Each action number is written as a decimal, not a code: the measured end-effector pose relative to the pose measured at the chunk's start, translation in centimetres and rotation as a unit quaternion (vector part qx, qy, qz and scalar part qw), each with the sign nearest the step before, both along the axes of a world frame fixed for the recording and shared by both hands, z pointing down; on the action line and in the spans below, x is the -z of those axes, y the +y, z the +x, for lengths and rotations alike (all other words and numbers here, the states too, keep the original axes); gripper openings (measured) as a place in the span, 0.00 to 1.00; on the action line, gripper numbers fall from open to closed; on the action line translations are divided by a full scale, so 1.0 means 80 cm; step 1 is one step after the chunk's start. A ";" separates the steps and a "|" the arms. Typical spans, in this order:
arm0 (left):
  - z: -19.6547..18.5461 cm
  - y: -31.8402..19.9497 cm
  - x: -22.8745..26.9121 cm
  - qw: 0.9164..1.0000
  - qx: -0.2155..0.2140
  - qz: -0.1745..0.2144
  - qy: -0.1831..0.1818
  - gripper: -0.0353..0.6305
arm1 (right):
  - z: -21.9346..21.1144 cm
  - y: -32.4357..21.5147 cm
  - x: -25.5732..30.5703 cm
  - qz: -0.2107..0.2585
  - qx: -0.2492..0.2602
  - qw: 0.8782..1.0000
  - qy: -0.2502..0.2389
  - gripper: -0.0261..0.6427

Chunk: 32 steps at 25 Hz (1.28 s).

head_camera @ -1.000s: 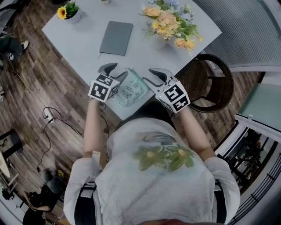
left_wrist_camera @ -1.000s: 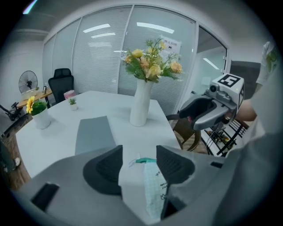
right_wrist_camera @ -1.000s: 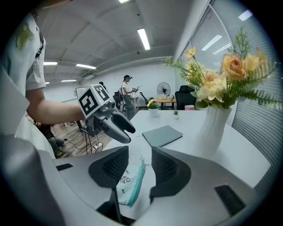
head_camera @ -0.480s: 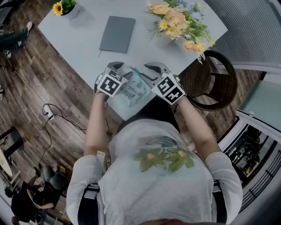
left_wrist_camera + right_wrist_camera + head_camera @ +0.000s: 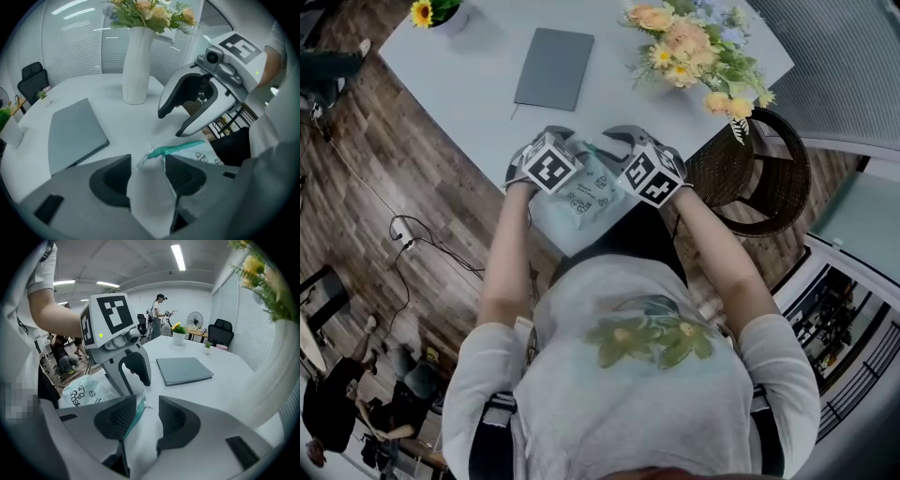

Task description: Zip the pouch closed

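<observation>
Since the left gripper (image 5: pixel 146 161) stands with its jaws apart astride the end of the teal zipper (image 5: pixel 176 150), and the right gripper (image 5: pixel 147 401) is equally open with the zipper lying along one pad, neither clamps anything. Any tug made before the other side grips would likely drag or bunch the pouch (image 5: pixel 581 192). It lies flat between them at the near edge of the table (image 5: pixel 478 84), so a slip could push it off towards the person, while the notebook (image 5: pixel 553 68) lies well clear.

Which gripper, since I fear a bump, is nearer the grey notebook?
Left. In the head view the left gripper is just below the notebook; the right gripper is farther, below and to its right.
</observation>
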<state>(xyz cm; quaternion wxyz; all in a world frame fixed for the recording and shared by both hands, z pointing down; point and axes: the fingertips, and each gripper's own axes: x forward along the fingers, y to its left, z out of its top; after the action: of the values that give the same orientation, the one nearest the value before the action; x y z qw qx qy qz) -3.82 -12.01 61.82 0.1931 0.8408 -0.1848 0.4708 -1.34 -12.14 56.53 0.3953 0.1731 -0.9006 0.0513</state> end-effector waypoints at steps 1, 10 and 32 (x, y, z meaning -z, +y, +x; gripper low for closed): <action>0.001 0.000 -0.005 1.000 -0.006 -0.002 -0.005 0.39 | 0.000 0.000 -0.005 -0.002 0.004 1.000 0.006 0.28; 0.010 0.005 -0.030 0.999 -0.032 -0.028 -0.010 0.31 | 0.002 -0.006 -0.038 -0.012 0.024 0.999 0.043 0.28; 0.000 -0.014 -0.033 1.000 0.001 -0.003 -0.001 0.09 | -0.014 -0.025 -0.073 0.030 0.170 0.977 0.128 0.27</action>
<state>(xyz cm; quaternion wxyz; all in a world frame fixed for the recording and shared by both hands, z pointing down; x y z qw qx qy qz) -3.82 -13.14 64.47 0.1956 0.8396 -0.1842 0.4722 -2.46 -14.15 62.37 0.5049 0.0349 -0.8599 -0.0663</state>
